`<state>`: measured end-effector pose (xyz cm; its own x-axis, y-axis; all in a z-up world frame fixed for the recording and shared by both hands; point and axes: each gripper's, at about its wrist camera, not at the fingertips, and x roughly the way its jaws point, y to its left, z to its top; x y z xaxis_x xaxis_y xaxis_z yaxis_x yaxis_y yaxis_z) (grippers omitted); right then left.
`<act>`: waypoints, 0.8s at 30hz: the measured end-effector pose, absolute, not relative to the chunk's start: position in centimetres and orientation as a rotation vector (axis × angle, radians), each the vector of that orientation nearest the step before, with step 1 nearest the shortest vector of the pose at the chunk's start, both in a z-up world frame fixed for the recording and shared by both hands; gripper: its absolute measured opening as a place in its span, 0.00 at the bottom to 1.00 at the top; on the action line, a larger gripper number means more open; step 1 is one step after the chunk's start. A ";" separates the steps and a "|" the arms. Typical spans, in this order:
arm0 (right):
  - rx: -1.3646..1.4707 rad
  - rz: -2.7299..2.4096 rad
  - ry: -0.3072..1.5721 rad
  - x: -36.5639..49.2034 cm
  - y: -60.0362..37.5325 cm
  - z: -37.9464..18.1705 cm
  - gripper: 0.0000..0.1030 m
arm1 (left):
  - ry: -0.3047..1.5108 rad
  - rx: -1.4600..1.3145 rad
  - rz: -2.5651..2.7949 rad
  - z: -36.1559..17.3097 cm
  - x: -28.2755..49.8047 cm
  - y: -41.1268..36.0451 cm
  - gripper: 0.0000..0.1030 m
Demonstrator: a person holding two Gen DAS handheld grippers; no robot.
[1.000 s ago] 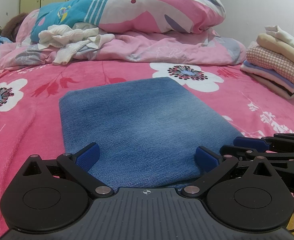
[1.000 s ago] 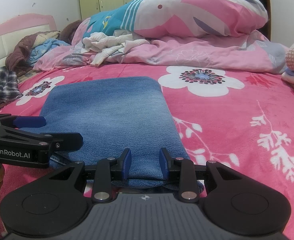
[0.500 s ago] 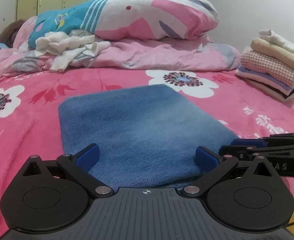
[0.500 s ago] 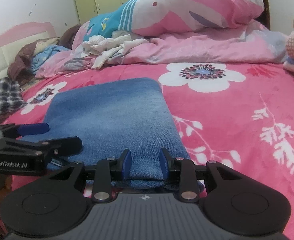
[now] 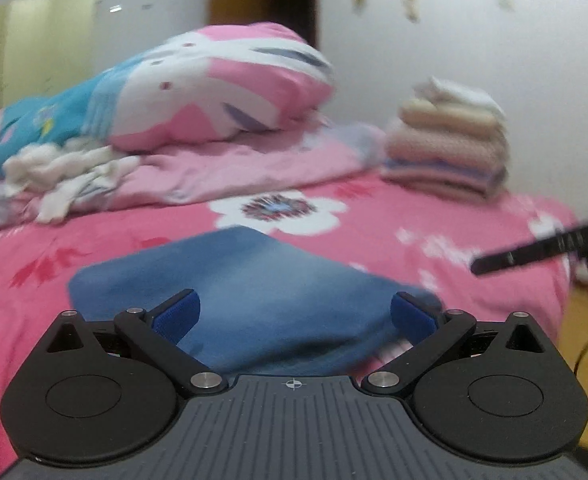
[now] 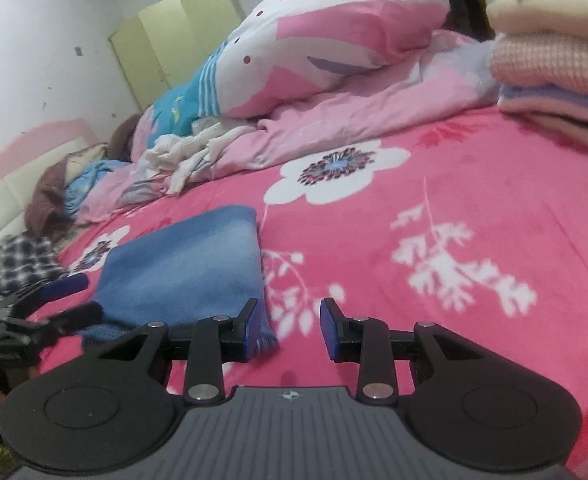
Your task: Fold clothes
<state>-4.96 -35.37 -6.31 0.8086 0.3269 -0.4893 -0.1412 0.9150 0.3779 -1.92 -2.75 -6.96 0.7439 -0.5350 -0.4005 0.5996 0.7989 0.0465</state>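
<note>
A folded blue denim garment [image 5: 253,280] lies flat on the pink flowered bedspread [image 5: 374,232]. My left gripper [image 5: 294,314] is open wide at its near edge, with the denim between the spread blue pads [image 5: 175,312] and neither pad pressing it. In the right wrist view the denim [image 6: 181,264] sits to the left. My right gripper [image 6: 291,330] is open over bare bedspread [image 6: 414,200], and its left finger [image 6: 251,330] is beside the denim's near right corner. Each gripper shows in the other's view: the right gripper [image 5: 534,248] and the left gripper [image 6: 33,312].
A stack of folded clothes [image 5: 446,148] [image 6: 554,48] stands at the bed's far right. A rolled pink and white quilt [image 5: 213,92] and loose white garments [image 5: 65,172] lie along the back. A plaid garment [image 6: 21,264] is at the left. The bed's right edge drops to the floor [image 5: 582,320].
My right gripper has slid right off the denim's near edge, which was between its pads, and tilted. The left view has swung toward the clothes stack and blurred; the denim stays put.
</note>
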 end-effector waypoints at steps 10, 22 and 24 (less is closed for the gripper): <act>0.332 0.391 0.568 -3.9 -34.8 -9.4 0.28 | 0.426 0.535 -0.476 -9.5 -1.8 -9.7 0.75; 0.428 0.435 0.542 -3.1 -36.0 -10.4 0.26 | 0.445 0.522 -0.466 -9.3 -1.2 -10.4 0.62; 0.434 0.436 0.539 -3.1 -36.0 -10.4 0.26 | 0.434 0.568 -0.471 -9.6 -1.3 -10.9 0.60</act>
